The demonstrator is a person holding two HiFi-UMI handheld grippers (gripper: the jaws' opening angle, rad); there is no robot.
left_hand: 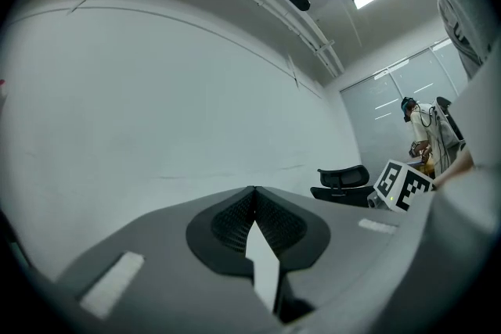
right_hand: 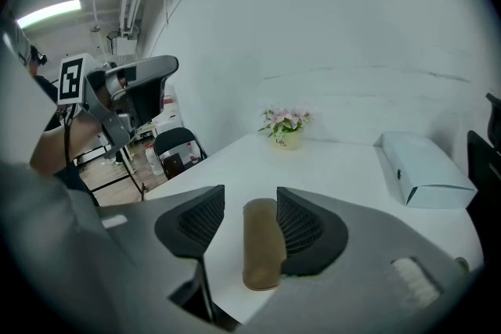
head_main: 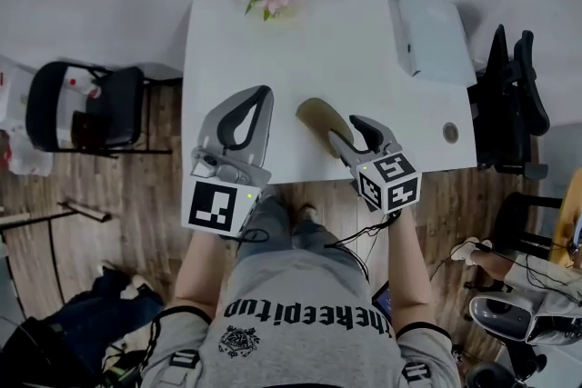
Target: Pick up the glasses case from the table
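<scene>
The case (right_hand: 262, 246) lies flat on the tabletop (head_main: 346, 59), close to its near edge and lengthwise toward its far edge. The right tongs (right_hand: 249, 203) are released and straddle the case at a downward slant. The case is not centred in them. It sits hard against one pad, perhaps already touching it, with clear tabletop showing between it and the other pad.

That offset is the main hazard. If the tongs close as they stand, the far pad would likely push the case across the tabletop or twist it before both pads bite. The shell looks smooth and rounded, so a pinch high on its curve could squeeze it out, and toward the tabletop's near edge there is little room before it drops. Because of the slant, the tips could also hit the tabletop before the pads reach the widest part of the case.

The left tongs (left_hand: 254, 195) are clenched on nothing, over the tabletop's near left part, and seem no threat.
</scene>
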